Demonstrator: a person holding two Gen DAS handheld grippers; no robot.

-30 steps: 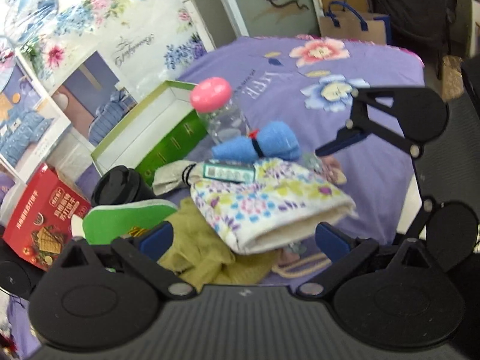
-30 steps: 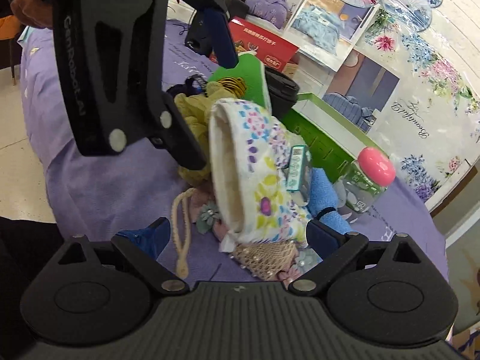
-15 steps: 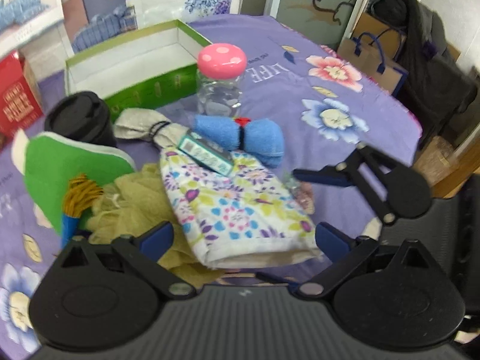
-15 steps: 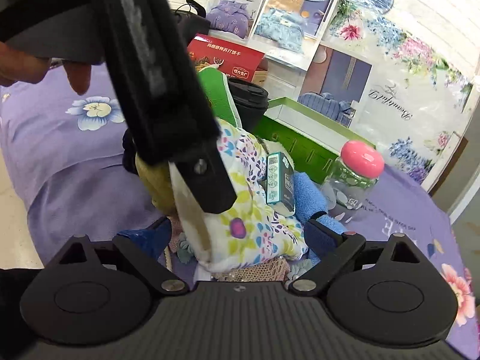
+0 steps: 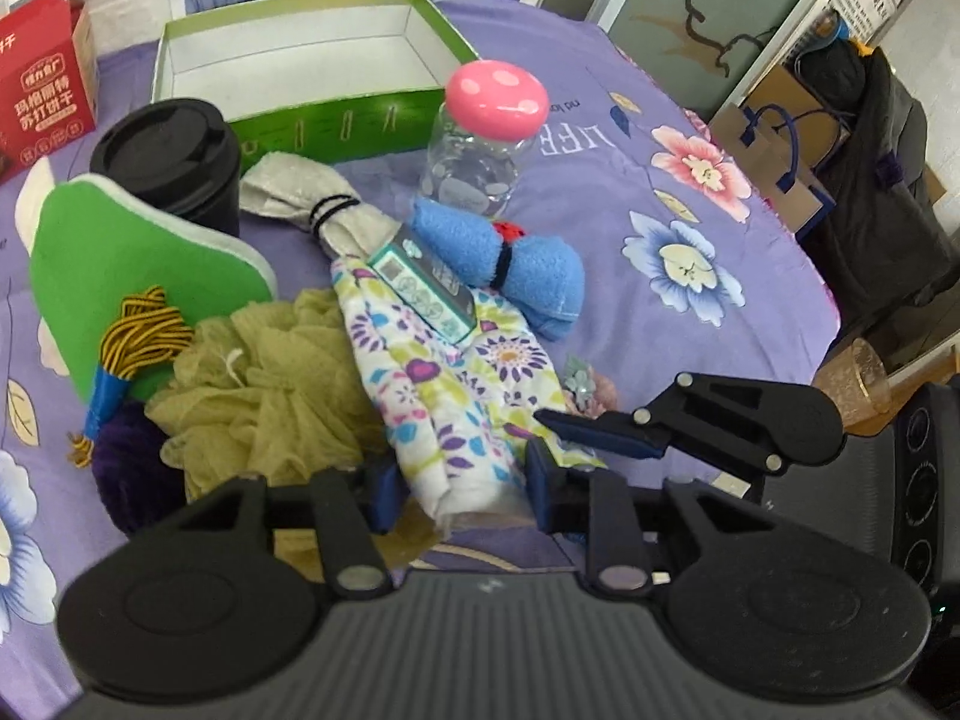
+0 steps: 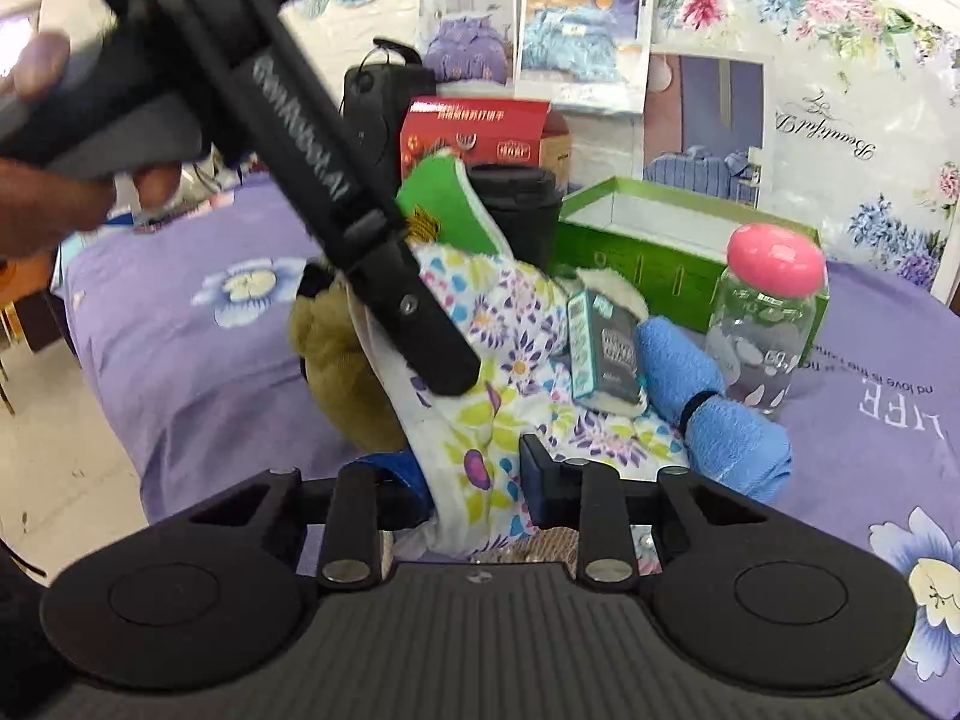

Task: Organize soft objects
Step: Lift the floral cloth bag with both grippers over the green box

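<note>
A folded floral cloth (image 5: 456, 384) lies on the purple bedspread (image 5: 660, 300) with a small teal box (image 5: 420, 282) on top. My left gripper (image 5: 462, 486) is closing, its blue pads pinching the cloth's near edge. The right gripper (image 6: 474, 489) is closing too, with another edge of the floral cloth (image 6: 480, 420) bunched between its pads. Around the cloth lie a blue towel roll (image 5: 516, 264), a grey towel roll (image 5: 312, 198) and an olive mesh pouf (image 5: 264, 384). In the right wrist view the left gripper's fingers (image 6: 432, 354) cross above the cloth.
An open green box (image 5: 300, 60) stands behind the pile, next to a clear jar with a pink lid (image 5: 486, 132) and a black cup (image 5: 168, 156). A green foam piece (image 5: 120, 264), a yellow-black cord (image 5: 138, 336) and a red carton (image 5: 42, 90) sit at the left.
Both grippers went from wide open to closed on the floral cloth's edges. Each view rolled and drew nearer to the pile.
</note>
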